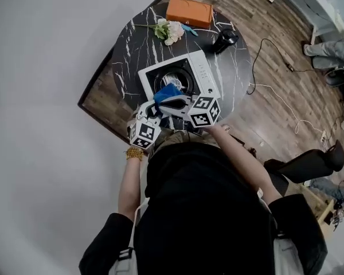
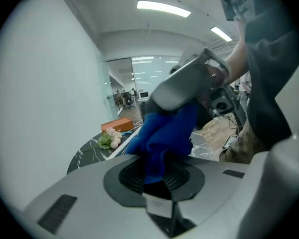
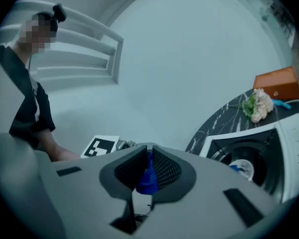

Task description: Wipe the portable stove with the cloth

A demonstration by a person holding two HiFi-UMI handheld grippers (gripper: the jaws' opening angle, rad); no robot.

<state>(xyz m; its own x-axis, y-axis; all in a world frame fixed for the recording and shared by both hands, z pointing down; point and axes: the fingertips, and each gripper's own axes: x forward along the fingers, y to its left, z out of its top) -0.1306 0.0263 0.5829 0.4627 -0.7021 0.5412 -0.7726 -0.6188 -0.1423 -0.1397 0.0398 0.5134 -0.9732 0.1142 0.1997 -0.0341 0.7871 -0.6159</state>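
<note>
two grippers share one crumpled blue cloth, held over the near edge of the white portable stove on the round black marble table. the left gripper has its jaws clamped on a thick fold of the cloth; the right gripper has its jaws pinched almost together on a thin corner. an orange box and a pale flower bunch lie at the table's far side
</note>
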